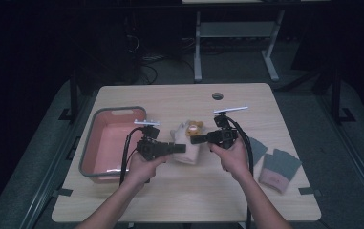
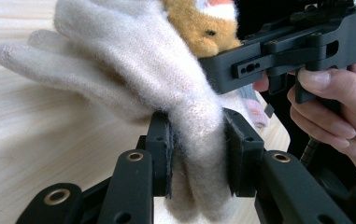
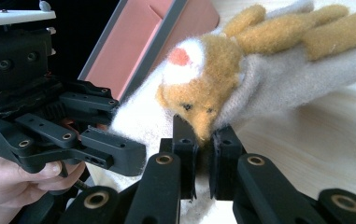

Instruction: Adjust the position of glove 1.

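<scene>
Both tools meet at the middle of the pale wooden counter, where a fluffy cream knitted glove with a tan plush animal face is held just above the surface, between them. The left hand-held gripper is clamped across a thick fold of the cream wool, its jaws pressed into the pile on both sides. The right hand-held gripper is pinched nearly closed on the lower edge of the tan animal face. Holding the glove from two opposite sides like this looks meant to keep the soft fabric spread and under control, probably so it can be carried as one piece toward the grey-rimmed pink plastic tub that sits just to the left, open and with nothing visible inside.

Counting what lies on the counter: one cream glove in the grip; two grey fingerless knitted gloves with pink cuffs lying flat at the right, side by side and partly overlapping, well apart from the tub; one tub; two hand-held grippers, each in one of the person's hands. A small dark round grommet hole sits near the far edge.
</scene>
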`<state>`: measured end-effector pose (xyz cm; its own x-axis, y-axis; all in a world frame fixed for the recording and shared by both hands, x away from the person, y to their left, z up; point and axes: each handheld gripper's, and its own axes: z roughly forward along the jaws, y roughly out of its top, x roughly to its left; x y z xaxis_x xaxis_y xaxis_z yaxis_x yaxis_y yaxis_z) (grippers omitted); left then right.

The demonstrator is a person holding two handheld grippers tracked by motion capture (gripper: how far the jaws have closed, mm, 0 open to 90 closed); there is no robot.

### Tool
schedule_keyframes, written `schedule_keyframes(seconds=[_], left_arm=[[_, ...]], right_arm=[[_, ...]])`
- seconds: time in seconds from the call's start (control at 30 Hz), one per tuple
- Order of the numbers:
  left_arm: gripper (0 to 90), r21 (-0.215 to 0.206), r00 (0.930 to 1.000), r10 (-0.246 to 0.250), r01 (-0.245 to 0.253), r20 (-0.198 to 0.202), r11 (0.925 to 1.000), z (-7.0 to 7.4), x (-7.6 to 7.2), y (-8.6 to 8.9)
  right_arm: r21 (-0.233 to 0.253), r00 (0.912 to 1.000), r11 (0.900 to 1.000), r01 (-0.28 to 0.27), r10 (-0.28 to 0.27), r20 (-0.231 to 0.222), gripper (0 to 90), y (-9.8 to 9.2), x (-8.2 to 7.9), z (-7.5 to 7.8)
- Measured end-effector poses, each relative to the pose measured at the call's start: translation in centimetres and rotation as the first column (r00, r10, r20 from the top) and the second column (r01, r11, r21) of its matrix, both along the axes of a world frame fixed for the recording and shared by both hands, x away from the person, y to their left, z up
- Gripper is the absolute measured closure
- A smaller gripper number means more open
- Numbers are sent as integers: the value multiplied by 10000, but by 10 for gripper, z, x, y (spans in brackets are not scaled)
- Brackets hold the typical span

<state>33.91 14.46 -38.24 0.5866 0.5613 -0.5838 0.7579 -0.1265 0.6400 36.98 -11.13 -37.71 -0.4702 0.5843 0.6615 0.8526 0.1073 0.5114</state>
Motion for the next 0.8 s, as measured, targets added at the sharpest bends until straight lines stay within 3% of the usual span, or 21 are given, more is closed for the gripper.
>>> schedule_keyframes(seconds=[0.8], left_arm=[[665,-201,9996,261,-258,122,9995,26,6,28]], right_arm=[[87,9987,9989,-451,449,228,831,26,13,28]])
